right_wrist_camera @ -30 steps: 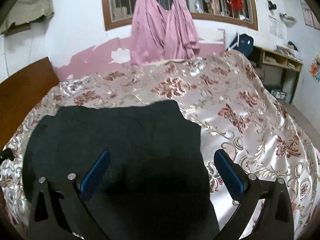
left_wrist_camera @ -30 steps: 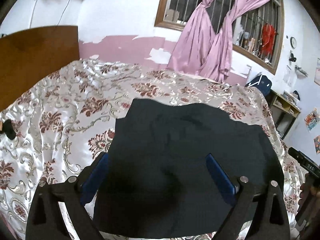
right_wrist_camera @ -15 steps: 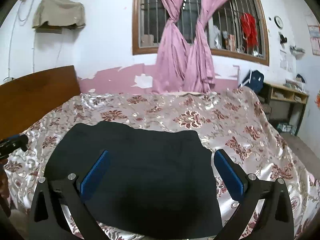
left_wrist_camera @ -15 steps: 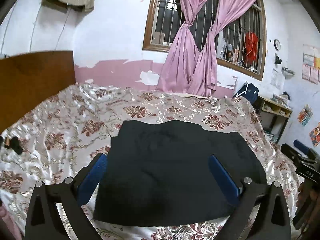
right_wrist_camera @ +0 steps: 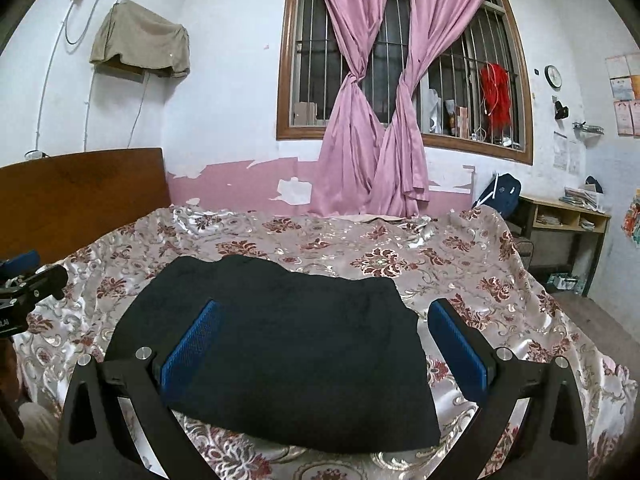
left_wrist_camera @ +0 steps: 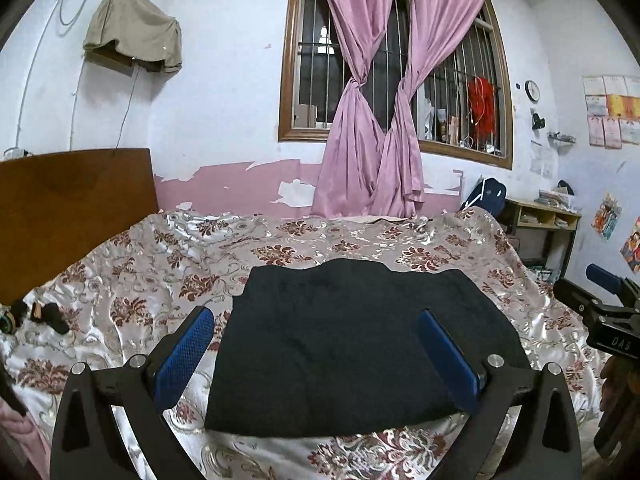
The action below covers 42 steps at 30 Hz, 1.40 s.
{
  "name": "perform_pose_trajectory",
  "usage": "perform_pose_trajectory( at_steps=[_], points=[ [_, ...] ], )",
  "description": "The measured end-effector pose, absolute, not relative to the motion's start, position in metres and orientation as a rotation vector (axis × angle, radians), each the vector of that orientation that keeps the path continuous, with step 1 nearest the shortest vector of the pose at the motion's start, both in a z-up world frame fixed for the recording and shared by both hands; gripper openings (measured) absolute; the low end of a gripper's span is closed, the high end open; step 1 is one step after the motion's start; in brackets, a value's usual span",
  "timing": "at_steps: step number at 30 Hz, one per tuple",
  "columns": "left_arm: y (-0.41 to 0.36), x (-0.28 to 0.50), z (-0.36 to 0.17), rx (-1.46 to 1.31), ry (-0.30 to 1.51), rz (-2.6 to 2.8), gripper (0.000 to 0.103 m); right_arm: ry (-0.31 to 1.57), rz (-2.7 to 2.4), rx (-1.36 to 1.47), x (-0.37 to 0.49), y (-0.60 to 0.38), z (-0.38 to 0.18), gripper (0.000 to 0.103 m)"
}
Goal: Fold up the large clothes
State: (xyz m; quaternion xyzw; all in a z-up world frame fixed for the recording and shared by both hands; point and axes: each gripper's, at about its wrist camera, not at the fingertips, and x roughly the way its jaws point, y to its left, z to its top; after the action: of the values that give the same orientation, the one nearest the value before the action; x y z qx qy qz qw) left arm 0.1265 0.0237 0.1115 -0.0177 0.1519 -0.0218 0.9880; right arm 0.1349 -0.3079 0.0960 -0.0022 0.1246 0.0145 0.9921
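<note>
A black garment (left_wrist_camera: 352, 344) lies folded into a flat rectangle on the flowered bedspread (left_wrist_camera: 160, 264); the right wrist view shows the same garment (right_wrist_camera: 288, 352) on that bedspread (right_wrist_camera: 460, 264). My left gripper (left_wrist_camera: 316, 322) hovers above its near edge, held back from it, its blue pads wide apart and open with nothing between them. In its own view my right gripper (right_wrist_camera: 326, 314) stands open too, above the near edge of the cloth and apart from it. Each gripper shows at the edge of the other's view: the right gripper (left_wrist_camera: 604, 304), the left gripper (right_wrist_camera: 24, 276).
A wooden headboard (left_wrist_camera: 72, 208) bounds the bed on the left. Small dark objects (left_wrist_camera: 44, 314) lie on the spread near it. Pink curtains (left_wrist_camera: 372, 120) hang at a barred window behind. A wooden shelf unit (left_wrist_camera: 548, 224) and a blue bag (left_wrist_camera: 486, 196) stand at the right.
Both grippers have drawn back and risen from the garment and tilted up, so the whole folded garment and more of the wall and window now show. The garment has not moved.
</note>
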Motion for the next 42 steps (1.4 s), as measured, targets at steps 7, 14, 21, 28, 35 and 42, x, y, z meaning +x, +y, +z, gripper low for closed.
perform_pose_trajectory(
  at_steps=[7, 14, 21, 28, 35, 42],
  points=[
    [0.029, 0.105, 0.101, -0.023, 0.324, -0.021, 0.103, 0.230, 0.028, 0.017, 0.108, -0.309, 0.093, 0.102],
    [0.033, 0.085, 0.093, -0.001, 0.311, -0.011, 0.103, 0.193, 0.012, 0.001, 0.082, -0.293, 0.075, 0.102],
    [0.033, 0.065, 0.084, -0.010, 0.282, -0.017, 0.103, 0.151, 0.020, -0.043, 0.059, -0.276, 0.069, 0.102],
    [0.037, 0.051, 0.067, -0.014, 0.291, 0.000, 0.103, 0.155, 0.041, -0.044, 0.050, -0.268, 0.059, 0.102],
    [0.039, 0.046, 0.046, -0.030, 0.309, 0.005, 0.103, 0.187, 0.049, -0.041, 0.044, -0.266, 0.040, 0.102],
    [0.033, 0.046, 0.029, 0.002, 0.330, 0.007, 0.103, 0.211, 0.055, -0.042, 0.043, -0.267, 0.024, 0.102]
  ],
)
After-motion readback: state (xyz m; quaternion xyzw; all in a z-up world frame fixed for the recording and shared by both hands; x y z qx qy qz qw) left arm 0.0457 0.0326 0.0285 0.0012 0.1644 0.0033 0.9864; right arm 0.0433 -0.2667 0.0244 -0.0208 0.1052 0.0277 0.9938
